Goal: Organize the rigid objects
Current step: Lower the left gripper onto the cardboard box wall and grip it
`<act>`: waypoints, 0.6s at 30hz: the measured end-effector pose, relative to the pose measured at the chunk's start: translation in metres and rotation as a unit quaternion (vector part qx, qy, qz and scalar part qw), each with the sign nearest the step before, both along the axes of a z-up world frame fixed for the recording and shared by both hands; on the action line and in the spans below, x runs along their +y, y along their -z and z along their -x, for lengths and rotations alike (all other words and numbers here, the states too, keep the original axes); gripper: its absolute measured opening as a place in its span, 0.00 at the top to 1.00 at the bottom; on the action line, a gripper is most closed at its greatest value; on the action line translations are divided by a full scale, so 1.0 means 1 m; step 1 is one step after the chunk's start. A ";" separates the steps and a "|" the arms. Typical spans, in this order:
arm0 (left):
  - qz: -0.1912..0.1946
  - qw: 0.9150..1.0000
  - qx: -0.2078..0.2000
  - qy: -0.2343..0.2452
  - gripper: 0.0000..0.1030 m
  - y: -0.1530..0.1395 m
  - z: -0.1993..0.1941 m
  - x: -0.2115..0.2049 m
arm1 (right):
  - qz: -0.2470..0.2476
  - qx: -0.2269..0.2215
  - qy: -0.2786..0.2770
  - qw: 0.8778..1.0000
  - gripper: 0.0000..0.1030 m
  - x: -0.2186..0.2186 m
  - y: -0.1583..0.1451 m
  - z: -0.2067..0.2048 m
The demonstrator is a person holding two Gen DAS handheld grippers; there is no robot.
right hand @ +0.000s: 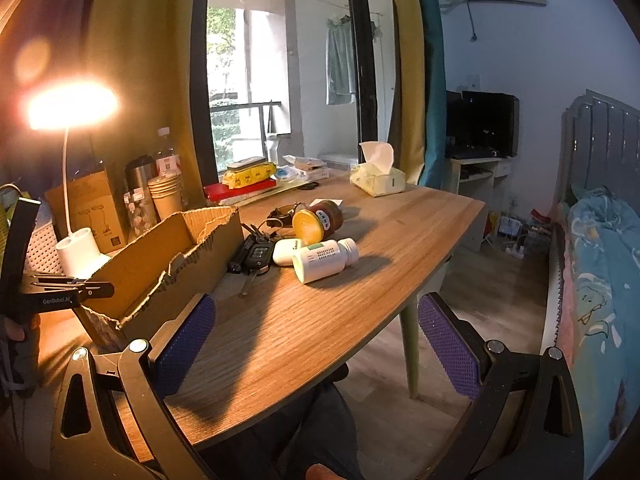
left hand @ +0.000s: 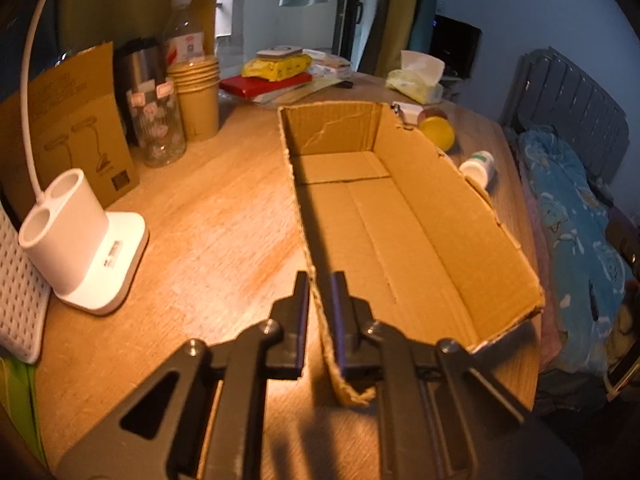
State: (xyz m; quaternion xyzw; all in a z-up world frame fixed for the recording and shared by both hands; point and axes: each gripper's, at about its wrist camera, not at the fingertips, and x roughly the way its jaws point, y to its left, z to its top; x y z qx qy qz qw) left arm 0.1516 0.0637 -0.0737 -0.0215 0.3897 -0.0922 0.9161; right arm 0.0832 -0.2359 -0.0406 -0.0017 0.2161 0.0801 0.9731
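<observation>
Left wrist view: the left gripper [left hand: 320, 312] is clamped on the near left wall of the cardboard box [left hand: 400, 216], one finger outside the wall and one inside, pinning the frayed edge at 6 o'clock of the frame.
Box: it runs away from the gripper towards 12 o'clock, open-topped, and nothing can be seen on its floor.
Right gripper: the right gripper [right hand: 316, 344] has its purple pads wide apart and holds nothing; it hangs over the near table edge, pointing towards the loose items.
Progress: judged from the bare box, sorting has not started; the box looks braced, ready to receive.
Things left: in the right wrist view, two white pill bottles [right hand: 324, 260] lie on their sides at 12 o'clock of that gripper, touching each other; the yellow-lidded jar [right hand: 316, 222] lies just beyond them; the key bunch [right hand: 256, 254] lies at 11 o'clock, just beside the box's right wall.
Likely first pick: the nearer bottle, since it lies foremost.
In the way: the torn, jagged right wall of the box rises between the items and its inside, so each item would need lifting over it; the bottles and jar may roll when nudged.
Surroundings: a lit desk lamp [left hand: 84, 240] stands at 9 o'clock in the left view, with paper cups [left hand: 198, 96] and a tissue pack [left hand: 416, 80] farther back, all well apart from the work.
Table: the wooden table [right hand: 400, 272] is otherwise open near the right gripper.
</observation>
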 end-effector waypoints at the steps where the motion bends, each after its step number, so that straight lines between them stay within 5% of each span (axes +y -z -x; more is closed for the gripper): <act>1: 0.005 1.000 -0.001 -0.004 0.89 0.001 0.000 0.001 | 0.000 0.002 0.000 1.000 0.00 0.000 0.001 0.000; 7: 0.033 0.998 -0.039 -0.048 0.89 0.005 0.011 0.001 | 0.001 0.015 -0.005 1.000 0.00 0.005 0.009 -0.005; 13: 0.084 0.994 -0.019 -0.065 0.89 0.012 0.006 0.011 | 0.008 0.023 -0.008 1.000 0.00 0.010 0.015 -0.010; 18: 0.074 0.995 -0.023 -0.070 0.89 0.012 0.006 0.009 | 0.010 0.016 -0.012 1.000 0.00 0.010 0.015 -0.013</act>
